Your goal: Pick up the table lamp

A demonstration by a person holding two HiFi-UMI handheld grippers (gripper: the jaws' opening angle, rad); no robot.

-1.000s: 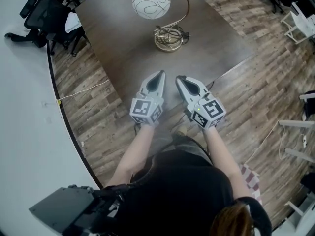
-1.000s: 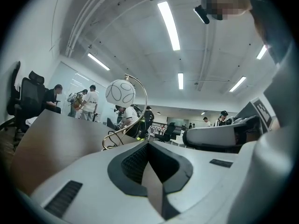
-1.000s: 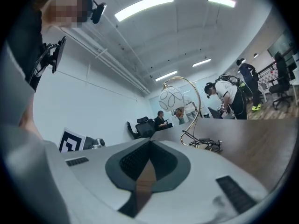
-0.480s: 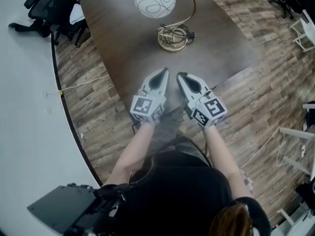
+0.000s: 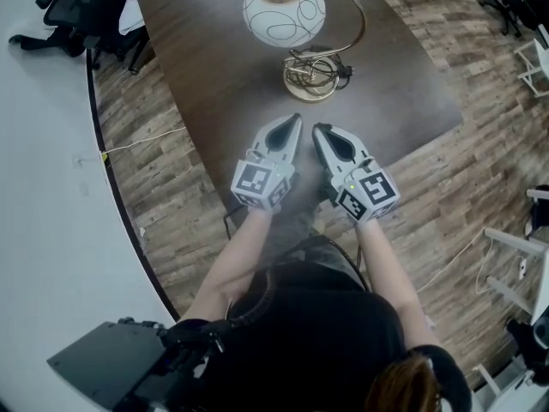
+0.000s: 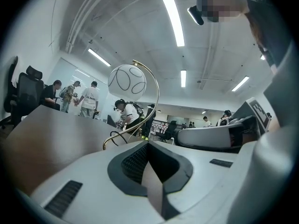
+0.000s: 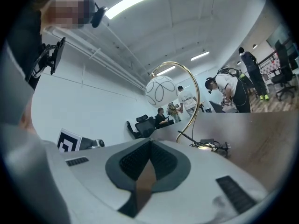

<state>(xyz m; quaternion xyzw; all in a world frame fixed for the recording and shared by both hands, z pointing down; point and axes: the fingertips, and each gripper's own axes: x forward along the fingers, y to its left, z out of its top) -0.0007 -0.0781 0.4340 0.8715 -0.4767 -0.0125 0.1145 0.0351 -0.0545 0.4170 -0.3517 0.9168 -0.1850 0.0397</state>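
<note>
Gap's been closed a bit: the white-globe, brass-armed table lamp (image 5: 284, 13) is stood on the dark wooden bench (image 5: 214, 75), with the left gripper (image 5: 296, 120) and right gripper (image 5: 316, 130) brought nearer its base. Both are pressed together and empty, so opening is probably needed next.

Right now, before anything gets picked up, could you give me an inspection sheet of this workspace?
Surface: dark wooden table.
Job's things: table lamp, upright, with a white globe shade on a curved gold arm and its round base on the table.
Clutter: nothing seen.
Grippers: left gripper and right gripper side by side, both shut and empty, short of the lamp.
Cables: lamp cord bundled at the base; white cable on the floor.
Surroundings: wood-plank floor, office chairs, people beyond the table.
</note>
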